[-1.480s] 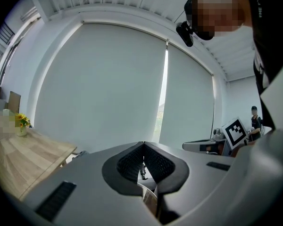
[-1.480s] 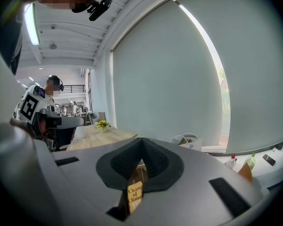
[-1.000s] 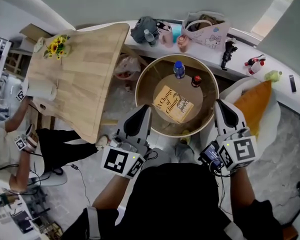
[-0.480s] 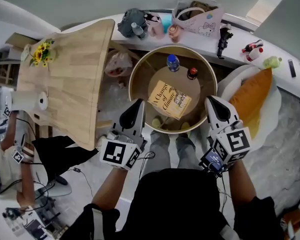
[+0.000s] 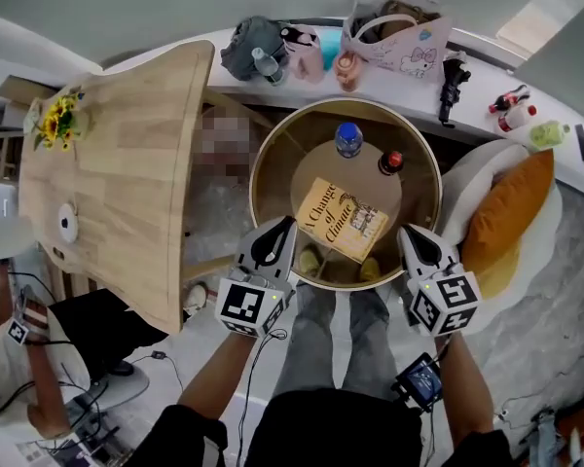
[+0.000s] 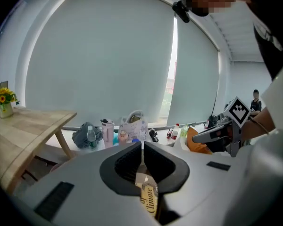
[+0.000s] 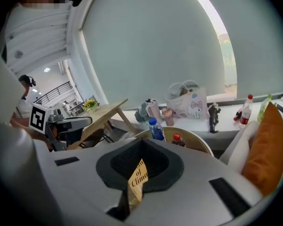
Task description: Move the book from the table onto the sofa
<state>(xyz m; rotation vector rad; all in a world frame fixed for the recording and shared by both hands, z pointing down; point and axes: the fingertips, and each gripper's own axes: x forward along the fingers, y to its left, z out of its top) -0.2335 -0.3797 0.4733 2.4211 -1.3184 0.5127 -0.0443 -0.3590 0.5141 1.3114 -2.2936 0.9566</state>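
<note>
The book (image 5: pixel 343 219) lies flat on the round worktop (image 5: pixel 269 160). It is yellow and it sits tilted, with one corner pointing toward us. It is just ahead of both pairs of jaws and between them.

Our left gripper (image 5: pixel 284 226) is at the near edge of the worktop, and the book is just ahead of its jaws and a little to the right. These jaws are pressed together with nothing in them. Our right gripper (image 5: pixel 407 234) is at the near edge too, and the book is ahead of its jaws and to the left. Its jaws are closed tight too, with nothing in them. Neither pair of jaws touches the book.

Past the book, farther from the jaws, stand two bottles. One has a blue cap (image 5: pixel 347 138) and one has a red cap (image 5: pixel 390 161).

To the right of the right jaws is the white sofa (image 5: pixel 459 191) with an orange cushion (image 5: pixel 506 212) on it. To the left of the left jaws is a long wooden table (image 5: pixel 127 154) with yellow flowers (image 5: pixel 56 120) at its far end.
</note>
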